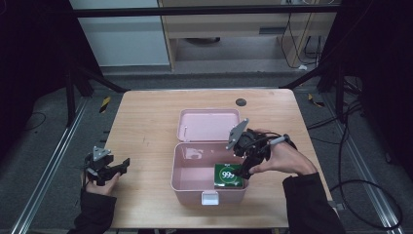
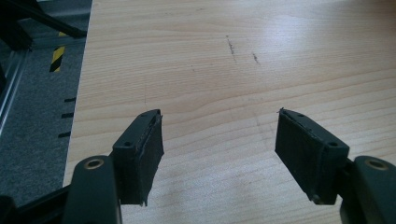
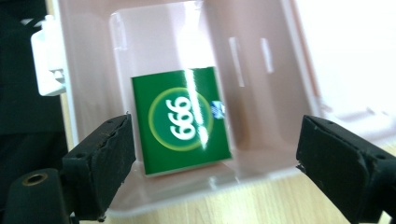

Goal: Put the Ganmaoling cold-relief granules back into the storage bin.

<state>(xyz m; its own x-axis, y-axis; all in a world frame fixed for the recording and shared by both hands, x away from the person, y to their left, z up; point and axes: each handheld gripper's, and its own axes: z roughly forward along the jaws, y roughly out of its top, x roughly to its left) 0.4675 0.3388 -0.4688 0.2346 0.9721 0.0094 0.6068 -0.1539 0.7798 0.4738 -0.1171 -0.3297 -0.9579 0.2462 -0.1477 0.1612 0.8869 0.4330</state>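
- High view: the right gripper hangs over the right rim of the open pink box, and the green pack lies flat inside, touching or just under its fingers on the near right of the box floor. The left gripper sits well apart at the counter edge, so the right hand is plainly the nearer one.
- Left gripper view: fingers spread wide, nothing between them, just bare counter ahead.
- Right gripper view: fingers wide open and empty, poised over the box's rim. The pack lies straight ahead and below, offset toward the left finger, its edge just beside that pad, with a broad gap to the right finger. Its slightly longer side runs away from the fingers, so I'd judge a closing would span its shorter width.
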